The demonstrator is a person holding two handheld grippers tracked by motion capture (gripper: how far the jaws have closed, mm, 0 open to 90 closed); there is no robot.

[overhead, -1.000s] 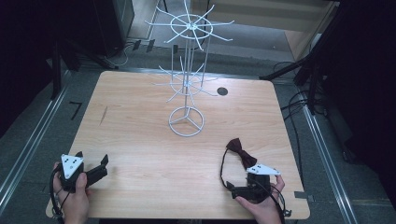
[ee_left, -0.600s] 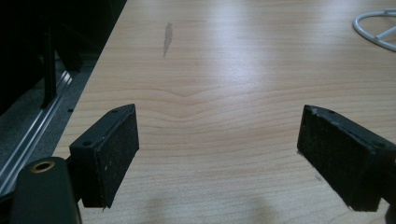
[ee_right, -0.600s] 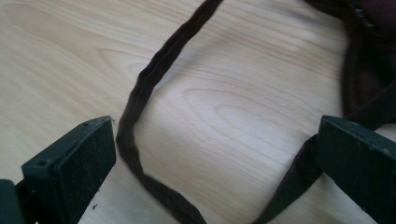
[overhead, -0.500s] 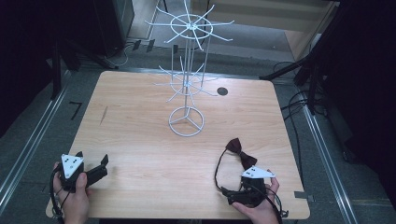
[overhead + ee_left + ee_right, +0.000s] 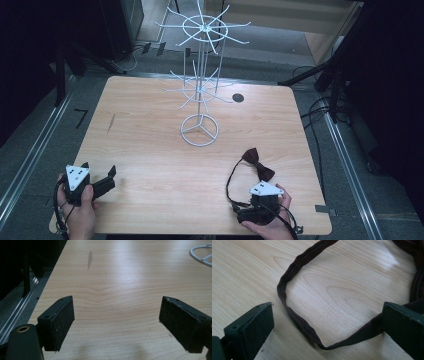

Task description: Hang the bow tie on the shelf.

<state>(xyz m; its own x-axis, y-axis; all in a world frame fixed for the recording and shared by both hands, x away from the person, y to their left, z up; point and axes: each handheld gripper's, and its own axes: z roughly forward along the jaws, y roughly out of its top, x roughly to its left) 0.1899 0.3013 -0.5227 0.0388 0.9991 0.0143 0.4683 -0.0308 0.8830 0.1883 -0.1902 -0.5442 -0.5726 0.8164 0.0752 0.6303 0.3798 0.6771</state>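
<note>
The right gripper (image 5: 250, 212) sits low at the tabletop's (image 5: 150, 150) near edge, close to the right corner, held in the person's right hand (image 5: 272, 227). In the right gripper view its jaws stand spread wide, with a bend of the dark strap (image 5: 299, 317) lying flat on the wood between them; the strap passes just beside the right-hand jaw, and whether it touches cannot be told. The strap belongs to a dark bow tie (image 5: 257, 163) that lies just beyond this gripper, toward the right edge. The left gripper (image 5: 102, 180) rests at the near left corner in the left hand (image 5: 77, 212), jaws apart over bare wood. A white wire rack (image 5: 200, 131) stands upright near the tabletop's middle, toward the far edge.
</note>
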